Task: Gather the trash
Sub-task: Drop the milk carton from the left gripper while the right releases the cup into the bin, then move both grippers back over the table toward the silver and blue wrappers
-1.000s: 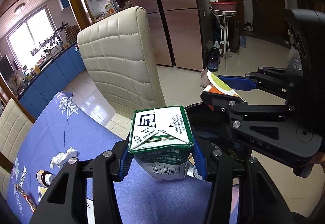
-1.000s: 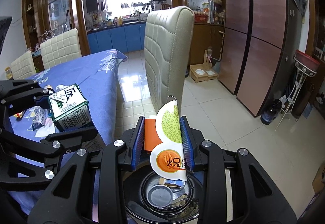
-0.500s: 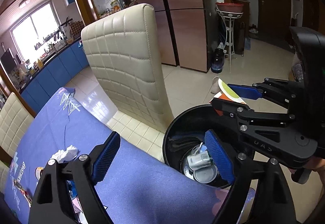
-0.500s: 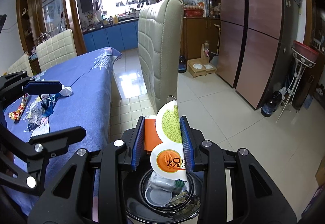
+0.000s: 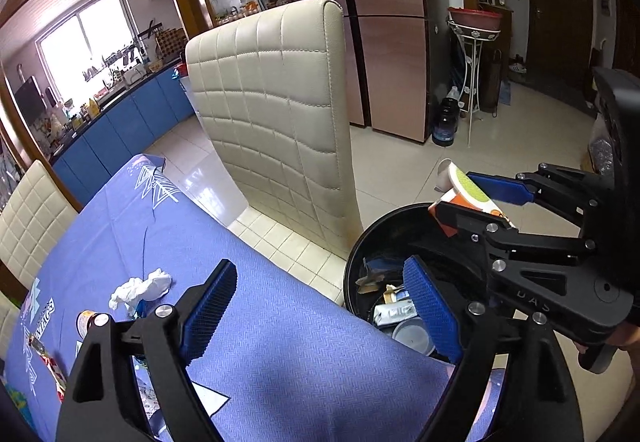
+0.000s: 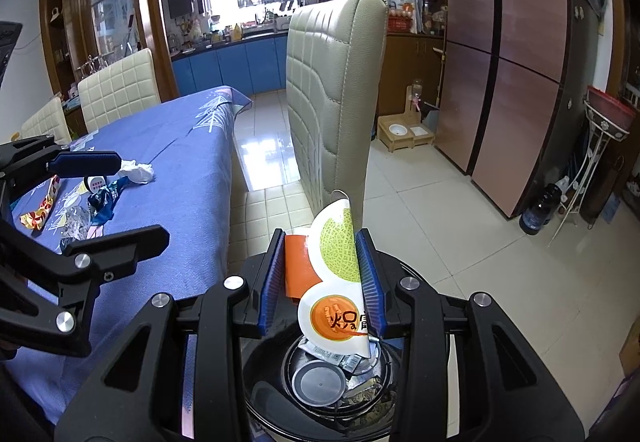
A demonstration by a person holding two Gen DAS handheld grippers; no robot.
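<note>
The right gripper had its fingers clamped on a melon-print wrapper, which stood upright between the blue pads directly above the black bin. The left gripper hung with fingers spread wide and nothing between them, over the table edge beside the bin. A crumpled tissue lay on the table beyond its left finger.
</note>
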